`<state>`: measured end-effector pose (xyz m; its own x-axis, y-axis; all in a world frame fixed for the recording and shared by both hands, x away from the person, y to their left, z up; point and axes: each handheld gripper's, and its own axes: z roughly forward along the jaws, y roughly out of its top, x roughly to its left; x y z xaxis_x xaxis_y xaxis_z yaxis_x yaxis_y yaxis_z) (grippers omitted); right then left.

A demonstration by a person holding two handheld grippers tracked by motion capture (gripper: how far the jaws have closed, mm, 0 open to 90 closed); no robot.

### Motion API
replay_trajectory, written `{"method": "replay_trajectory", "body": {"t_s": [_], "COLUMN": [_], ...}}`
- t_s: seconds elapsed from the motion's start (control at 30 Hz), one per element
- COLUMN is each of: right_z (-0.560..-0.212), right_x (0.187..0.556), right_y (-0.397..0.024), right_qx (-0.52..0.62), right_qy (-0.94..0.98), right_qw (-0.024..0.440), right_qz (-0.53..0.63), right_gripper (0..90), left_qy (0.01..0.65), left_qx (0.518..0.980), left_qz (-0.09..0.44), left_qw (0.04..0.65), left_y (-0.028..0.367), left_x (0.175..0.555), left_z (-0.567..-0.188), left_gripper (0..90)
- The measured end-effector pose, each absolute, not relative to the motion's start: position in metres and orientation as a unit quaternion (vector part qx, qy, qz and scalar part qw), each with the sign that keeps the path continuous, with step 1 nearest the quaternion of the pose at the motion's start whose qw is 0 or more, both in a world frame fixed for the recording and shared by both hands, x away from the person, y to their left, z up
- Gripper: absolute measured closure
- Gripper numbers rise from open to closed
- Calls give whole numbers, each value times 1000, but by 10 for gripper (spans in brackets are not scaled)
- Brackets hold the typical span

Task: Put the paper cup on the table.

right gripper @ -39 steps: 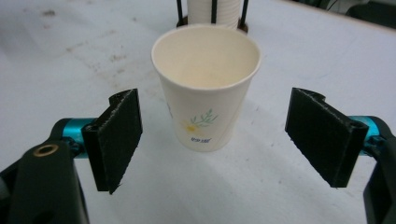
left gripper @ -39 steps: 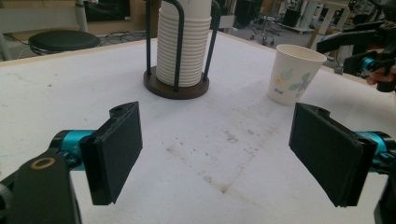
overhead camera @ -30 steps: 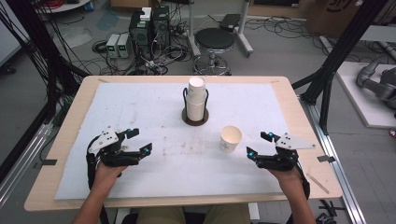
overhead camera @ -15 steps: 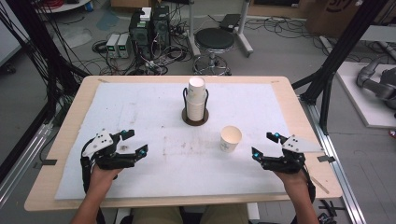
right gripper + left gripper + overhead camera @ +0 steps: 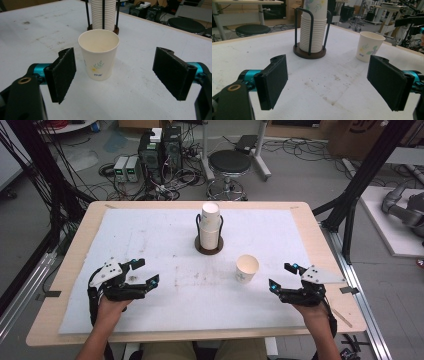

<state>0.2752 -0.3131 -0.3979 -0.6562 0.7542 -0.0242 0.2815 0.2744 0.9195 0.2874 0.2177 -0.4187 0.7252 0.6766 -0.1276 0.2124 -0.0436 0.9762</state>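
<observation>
Black, flat-padded jaws of the left gripper (image 5: pixel 141 273) stand wide and empty over the stained white cloth on the tabletop (image 5: pixel 150 227), resting clear of the work. Mid-table, a tall stack of ribbed white paper cups (image 5: pixel 210 226) stays upright inside a dark wire holder on a round brown base (image 5: pixel 208 247). Right of it stands a single flower-printed white paper cup (image 5: pixel 98 57), mouth up, just ahead of the right gripper (image 5: pixel 115 73), whose wide jaws look lined up to take it.

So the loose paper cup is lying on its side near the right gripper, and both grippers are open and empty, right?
Not quite. The cup stands upright, mouth up, as the right gripper view shows. The rest holds: it sits near the right gripper, and both that one and the left gripper are open and empty.
</observation>
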Motion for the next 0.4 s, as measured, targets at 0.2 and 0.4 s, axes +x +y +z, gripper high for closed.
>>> {"method": "replay_trajectory", "body": {"t_s": [0.2, 0.4], "right_z": [-399, -398], "right_x": [275, 275], "right_y": [-314, -314], "right_qx": [342, 340], "right_qy": [761, 759], "right_qw": [238, 244], "right_qz": [497, 499], "right_gripper": [193, 193], "left_qy": [320, 320], "left_qx": [696, 697], "left_qz": [188, 190], "left_qw": [615, 613], "left_y": [218, 219], "left_x": [288, 288], "left_z": [-419, -419], "left_gripper": [171, 172]}}
